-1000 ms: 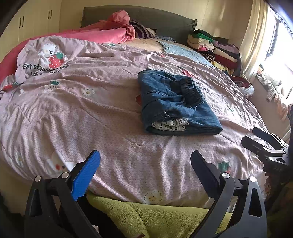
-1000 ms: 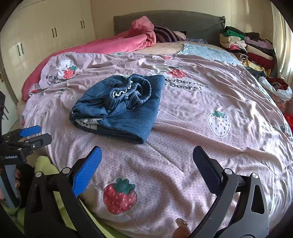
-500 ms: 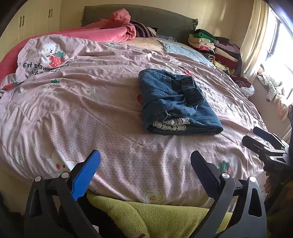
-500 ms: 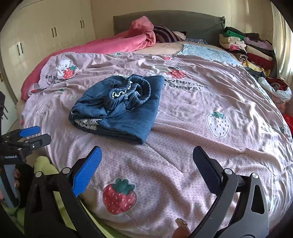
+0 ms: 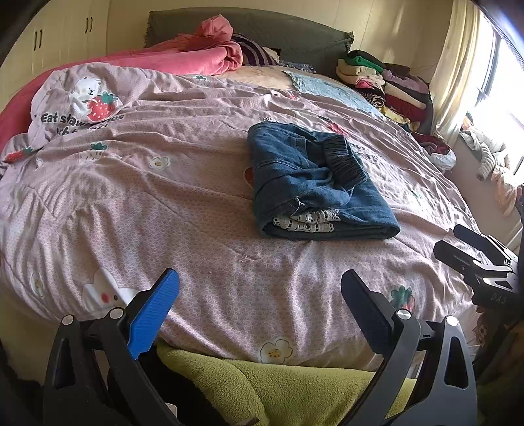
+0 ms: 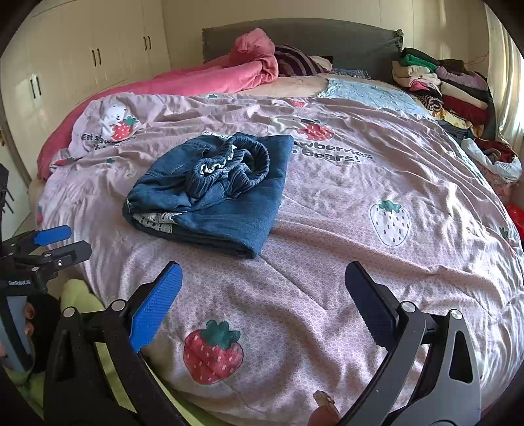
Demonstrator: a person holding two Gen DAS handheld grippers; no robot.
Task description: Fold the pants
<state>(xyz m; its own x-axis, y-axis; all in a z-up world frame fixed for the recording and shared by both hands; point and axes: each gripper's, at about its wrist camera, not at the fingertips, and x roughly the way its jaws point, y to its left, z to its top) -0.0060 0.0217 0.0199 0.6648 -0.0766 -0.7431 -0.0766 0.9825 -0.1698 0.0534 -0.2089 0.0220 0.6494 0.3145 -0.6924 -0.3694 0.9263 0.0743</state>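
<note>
Blue denim pants point(image 5: 314, 183) lie folded in a compact bundle on the pink strawberry duvet point(image 5: 163, 183), the elastic waistband on top and a patterned lining showing at the near edge. My left gripper point(image 5: 260, 306) is open and empty above the bed's near edge, well short of the pants. In the right wrist view the same pants point(image 6: 213, 193) lie left of centre, and my right gripper point(image 6: 263, 295) is open and empty over the duvet point(image 6: 360, 229), in front of them. Each gripper shows in the other's view: the right gripper point(image 5: 458, 244), the left gripper point(image 6: 64, 242).
A crumpled pink blanket point(image 5: 196, 55) and the dark headboard point(image 5: 262, 29) are at the far end. A stack of folded clothes point(image 5: 386, 85) stands at the bed's far right by the curtained window point(image 5: 458, 75). White wardrobes point(image 6: 82, 65) line the left wall. Green fleece point(image 5: 278, 386) lies below the left gripper.
Both views shifted only slightly; the pants lie as before and both grippers stay open.
</note>
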